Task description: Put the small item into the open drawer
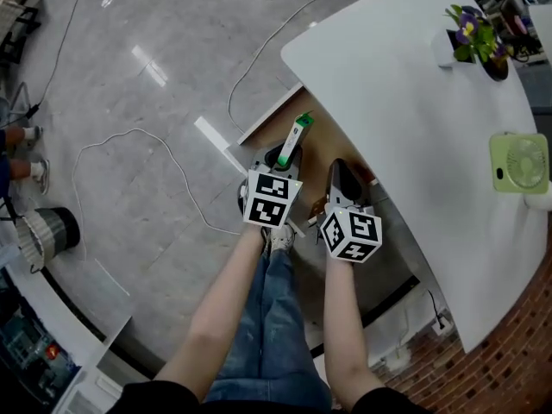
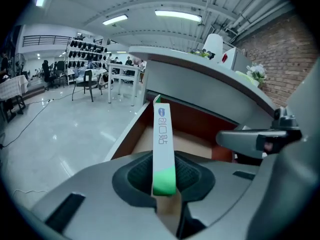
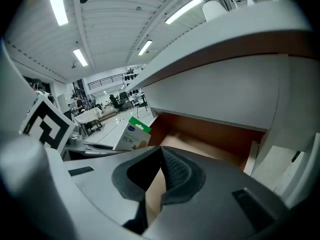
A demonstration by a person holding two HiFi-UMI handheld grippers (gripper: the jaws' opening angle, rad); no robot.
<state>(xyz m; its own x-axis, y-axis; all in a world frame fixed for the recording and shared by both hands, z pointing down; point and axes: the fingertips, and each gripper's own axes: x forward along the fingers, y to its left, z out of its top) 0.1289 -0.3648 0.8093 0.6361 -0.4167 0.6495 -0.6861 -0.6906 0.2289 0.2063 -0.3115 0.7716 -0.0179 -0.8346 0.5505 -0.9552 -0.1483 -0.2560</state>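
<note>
Slim rectangular white-green carton [image 2: 163, 134] tight in left hand-held gripper [image 2: 163, 178]; right hand-held gripper [image 3: 161, 173] closed, empty

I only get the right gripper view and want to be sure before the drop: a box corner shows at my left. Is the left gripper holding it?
Observer: Yes. In the left gripper view, the left gripper has its jaws shut on the green end of a slim white box.
Operator: Is it over the drawer?
Observer: In the head view, the box sticks out over the open drawer's brown floor.
Operator: Anything on the table above?
Observer: A green fan and a flower pot, both far from the drawer.
</note>
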